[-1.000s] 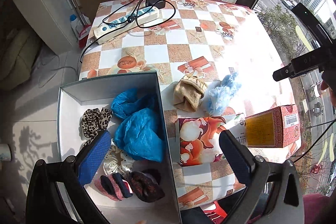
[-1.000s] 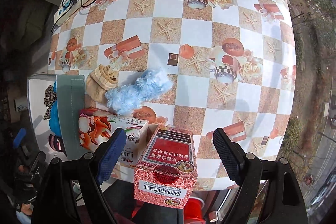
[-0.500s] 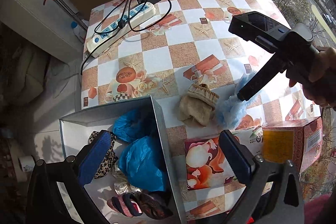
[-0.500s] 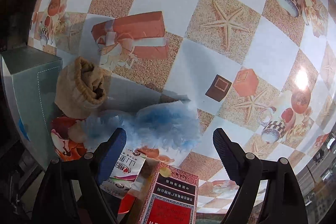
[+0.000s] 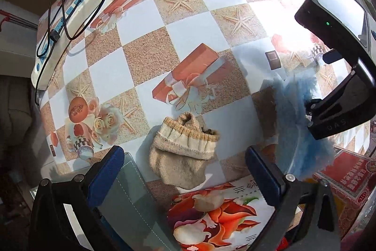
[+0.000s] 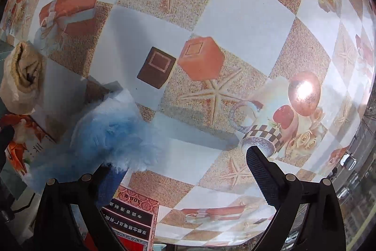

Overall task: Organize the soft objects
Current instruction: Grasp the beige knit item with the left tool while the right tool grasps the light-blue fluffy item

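Two printed boxes lie at the near edge of the bench [image 5: 145, 44]. The red box [image 5: 347, 175] carries gold Chinese characters and a small oval mark reading "OTC"; in the right wrist view its black panel shows white Chinese characters, upside down. The tissue box [image 5: 218, 215], printed with an orange and white flower, bears large Chinese characters that I cannot read fully.

Two soft things remain on the bench. One beige knitted sock [image 5: 185, 152] lies crumpled just beyond the tissue box, touching its far edge. One fluffy blue piece [image 6: 110, 131] lies to its right, resting against the tissue box and the red box.

The left tool [image 5: 185, 180] points down over the sock with its blue pads wide apart, one on each side, not touching it. The right tool [image 6: 188, 171] has its jaws opening. Its left finger is sunk in the blue fluff and its right finger [image 6: 260, 173] stands over bare cloth, so the fluff is not pressed between them. In the left wrist view the right tool's black body, marked with a green light, stands over the fluff.

One white power strip [image 5: 63, 32] with black cables lies at the far left edge. A grey bin wall [image 5: 131, 204] stands left of the tissue box. The middle and far bench is open checked cloth.
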Available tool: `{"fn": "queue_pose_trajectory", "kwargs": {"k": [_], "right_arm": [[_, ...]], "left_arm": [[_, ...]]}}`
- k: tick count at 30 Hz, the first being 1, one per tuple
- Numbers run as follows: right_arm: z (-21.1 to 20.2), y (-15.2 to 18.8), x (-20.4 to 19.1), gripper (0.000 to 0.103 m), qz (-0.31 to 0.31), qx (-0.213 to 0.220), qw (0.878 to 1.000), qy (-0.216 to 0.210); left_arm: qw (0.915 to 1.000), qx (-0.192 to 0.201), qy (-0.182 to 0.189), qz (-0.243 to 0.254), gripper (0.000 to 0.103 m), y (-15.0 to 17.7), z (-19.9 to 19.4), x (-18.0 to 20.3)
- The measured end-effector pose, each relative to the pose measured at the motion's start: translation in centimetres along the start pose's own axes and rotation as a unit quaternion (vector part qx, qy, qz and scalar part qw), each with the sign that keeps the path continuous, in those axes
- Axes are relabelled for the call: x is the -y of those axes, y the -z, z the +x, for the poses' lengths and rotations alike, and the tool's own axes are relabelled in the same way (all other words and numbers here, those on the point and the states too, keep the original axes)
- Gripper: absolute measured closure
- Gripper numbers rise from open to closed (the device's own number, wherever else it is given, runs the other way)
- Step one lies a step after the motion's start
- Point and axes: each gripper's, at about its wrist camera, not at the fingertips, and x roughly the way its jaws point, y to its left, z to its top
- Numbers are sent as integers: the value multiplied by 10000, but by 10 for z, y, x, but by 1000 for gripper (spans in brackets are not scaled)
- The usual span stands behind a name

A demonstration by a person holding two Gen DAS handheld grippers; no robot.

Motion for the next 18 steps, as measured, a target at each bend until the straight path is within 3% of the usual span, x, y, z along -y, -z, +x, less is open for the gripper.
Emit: {"fn": "queue_pose_trajectory", "kwargs": {"k": [2,4,6,9,11,18], "right_arm": [[6,11,20,5,259,17,9994,227],[7,24,40,5,608,84,9981,8],[1,34,58,5,995,197,9915,-813],[-6,37,65,5,1307,221,9703,-2022],[-11,32,57,5,1283,223,9608,-2448],[-14,-1,9,5,942,58,9617,-2572]], "left_arm": [[9999,-118,45,-7,0,-4,9,2],[9998,-216,54,-16,0,-7,16,4],[9995,-295,54,-44,0,-9,22,4],[9988,-480,37,-112,0,-11,36,-1],[9979,-621,4,-176,0,-13,45,-4],[9965,-795,-190,-193,0,-11,65,-3]]}}
